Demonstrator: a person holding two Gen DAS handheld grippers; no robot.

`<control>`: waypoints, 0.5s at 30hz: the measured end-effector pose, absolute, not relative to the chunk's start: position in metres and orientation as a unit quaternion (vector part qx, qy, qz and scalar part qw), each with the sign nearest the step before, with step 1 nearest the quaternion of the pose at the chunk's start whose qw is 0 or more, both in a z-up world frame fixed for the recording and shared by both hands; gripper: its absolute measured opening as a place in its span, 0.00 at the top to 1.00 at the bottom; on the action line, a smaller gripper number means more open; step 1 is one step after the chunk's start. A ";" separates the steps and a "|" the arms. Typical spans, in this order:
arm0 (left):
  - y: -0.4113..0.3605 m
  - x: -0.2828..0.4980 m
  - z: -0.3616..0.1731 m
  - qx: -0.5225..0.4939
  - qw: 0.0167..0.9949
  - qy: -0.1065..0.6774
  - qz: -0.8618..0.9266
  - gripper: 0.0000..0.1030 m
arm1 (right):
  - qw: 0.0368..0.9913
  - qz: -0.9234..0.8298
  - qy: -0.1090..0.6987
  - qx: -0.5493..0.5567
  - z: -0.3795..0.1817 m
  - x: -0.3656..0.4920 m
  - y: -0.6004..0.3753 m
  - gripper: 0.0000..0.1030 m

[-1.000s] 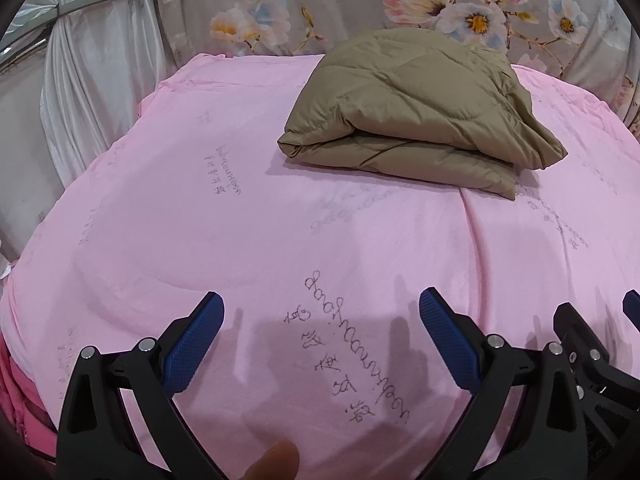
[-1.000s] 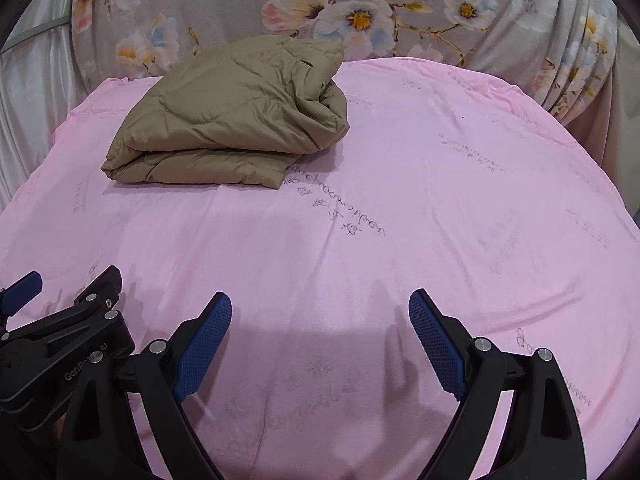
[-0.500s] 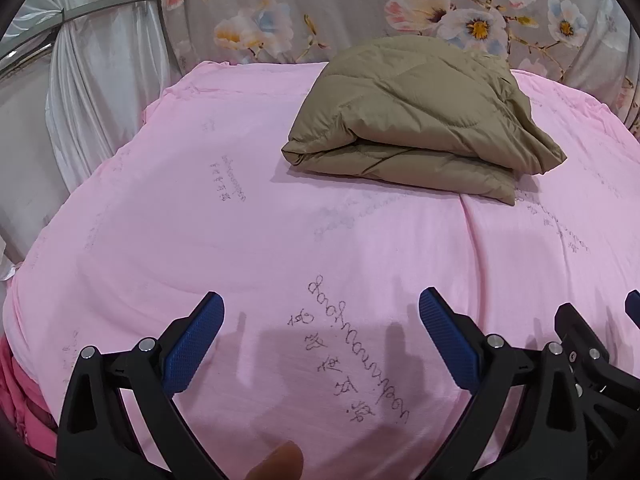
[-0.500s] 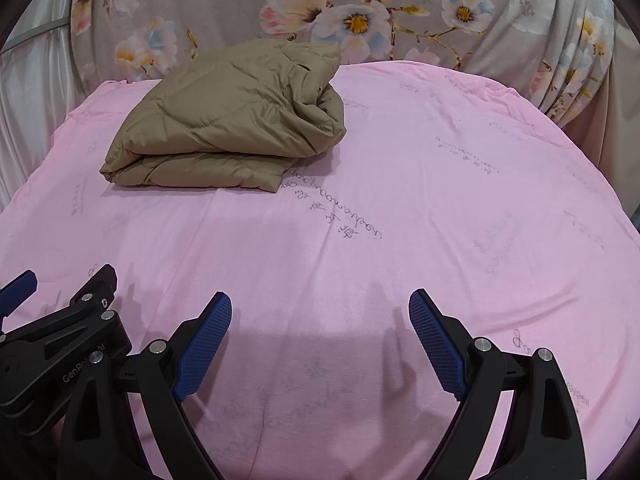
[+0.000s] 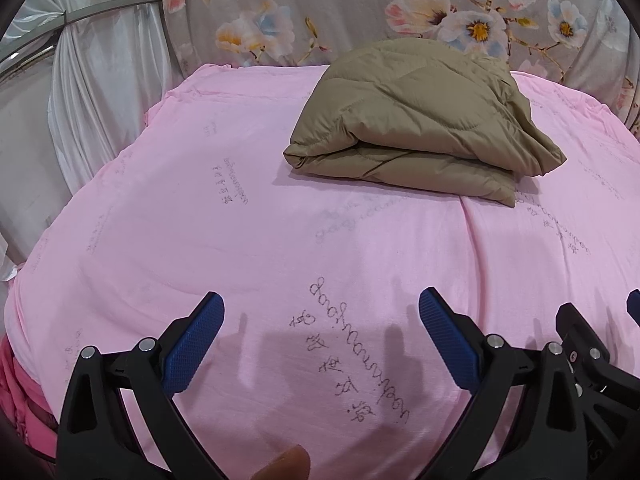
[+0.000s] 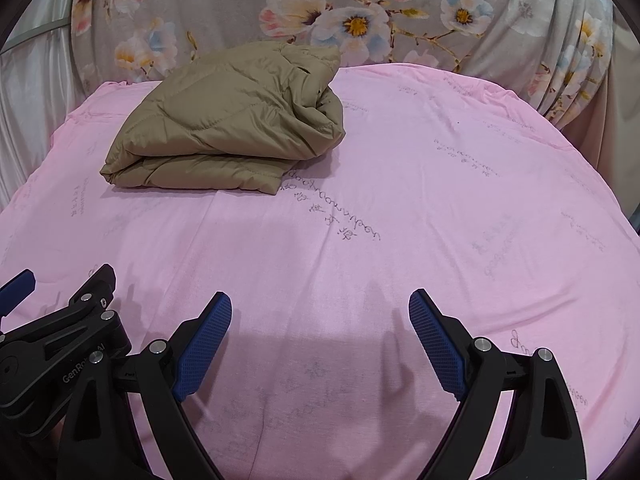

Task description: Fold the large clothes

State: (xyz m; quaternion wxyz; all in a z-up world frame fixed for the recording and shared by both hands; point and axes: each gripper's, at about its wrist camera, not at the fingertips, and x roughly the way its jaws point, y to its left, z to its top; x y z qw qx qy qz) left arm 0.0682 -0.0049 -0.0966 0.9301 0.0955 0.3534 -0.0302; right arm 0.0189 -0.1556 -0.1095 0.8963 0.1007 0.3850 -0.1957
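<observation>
A tan quilted jacket point(image 5: 420, 120) lies folded in a thick bundle at the far side of the pink sheet point(image 5: 240, 220); it also shows in the right wrist view point(image 6: 232, 128). My left gripper point(image 5: 320, 316) is open and empty, low over the near part of the sheet, well short of the jacket. My right gripper point(image 6: 320, 312) is open and empty, beside the left one, also near the front edge. The left gripper's body shows at the lower left of the right wrist view point(image 6: 60, 344).
The pink sheet point(image 6: 440, 200) carries faint printed writing. A grey floral cloth point(image 5: 360, 12) hangs behind it. White drapes point(image 5: 100, 80) hang at the left. The sheet's left edge drops off near a darker pink fabric point(image 5: 20, 392).
Both views have shifted slightly back and up; the jacket sits a little lower in the frames. The jacket has not moved and both grippers stay open.
</observation>
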 end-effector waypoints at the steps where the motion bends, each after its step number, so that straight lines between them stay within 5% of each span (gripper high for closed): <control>1: -0.005 0.068 -0.097 0.096 0.930 0.353 -0.030 0.07 | 0.896 -0.196 0.385 0.101 -0.109 0.019 -0.155 0.15; 15: -0.006 0.066 -0.094 0.096 0.931 0.351 -0.026 0.08 | 0.897 -0.196 0.384 0.100 -0.109 0.019 -0.156 0.15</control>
